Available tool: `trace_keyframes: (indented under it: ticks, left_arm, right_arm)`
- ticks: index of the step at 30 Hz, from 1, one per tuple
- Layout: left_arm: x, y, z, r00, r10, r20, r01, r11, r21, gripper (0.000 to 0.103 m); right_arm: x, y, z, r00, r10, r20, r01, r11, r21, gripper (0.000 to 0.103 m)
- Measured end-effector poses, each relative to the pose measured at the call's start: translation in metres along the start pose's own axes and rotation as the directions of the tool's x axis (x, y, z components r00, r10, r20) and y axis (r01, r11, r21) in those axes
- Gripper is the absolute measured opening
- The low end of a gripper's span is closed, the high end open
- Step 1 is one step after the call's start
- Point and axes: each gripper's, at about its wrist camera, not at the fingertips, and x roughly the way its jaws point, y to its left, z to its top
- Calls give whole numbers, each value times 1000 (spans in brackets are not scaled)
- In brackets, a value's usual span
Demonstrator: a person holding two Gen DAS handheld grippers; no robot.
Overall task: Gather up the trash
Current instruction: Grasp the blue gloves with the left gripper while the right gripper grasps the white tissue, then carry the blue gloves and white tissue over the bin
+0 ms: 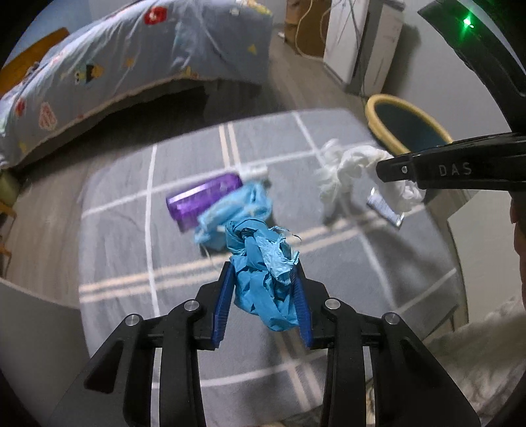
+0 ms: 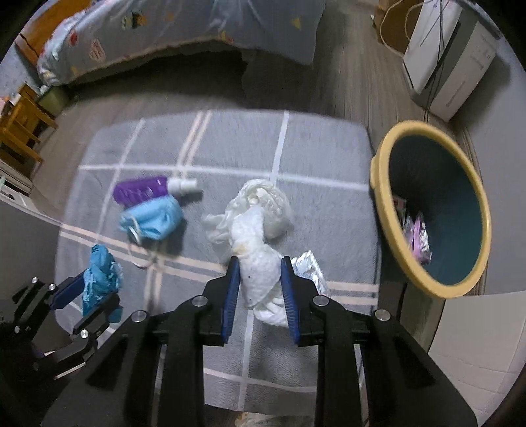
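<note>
Above the grey checked mat (image 2: 322, 157), the left gripper (image 1: 264, 279) clamps a crumpled blue glove (image 1: 263, 262) and the right gripper (image 2: 259, 285) clamps a white crumpled tissue (image 2: 259, 272), both lifted, probably for the yellow-rimmed dark bin (image 2: 384, 184) just beside the mat.

Motion-blurred in both views: purple bottle (image 1: 203, 199) and blue face mask (image 1: 230, 213), label unreadable. Partly hidden behind the white tissue wad (image 2: 263, 272): silver foil wrapper (image 2: 310, 266), contents not identifiable. Only partly seen inside the bin (image 2: 427, 210): pinkish wrappers (image 2: 417, 236), too blurred to name. Cut off by the top edge: bed quilt (image 2: 184, 26) and white appliance (image 2: 447, 56).
</note>
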Motion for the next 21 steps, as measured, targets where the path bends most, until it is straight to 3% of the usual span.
trace_keyframes:
  ticks: [12,21]
  left_arm:
    - [-41,6,32,987,-47,156,51,999,-18,36]
    - [-41,6,50,983,-45,176,52,998,-38,36]
  right_arm:
    - [-46,-40,28,989,60,136,-73,994,87,25]
    - [-57,-69,38,982,45,183,-65,992,104,25]
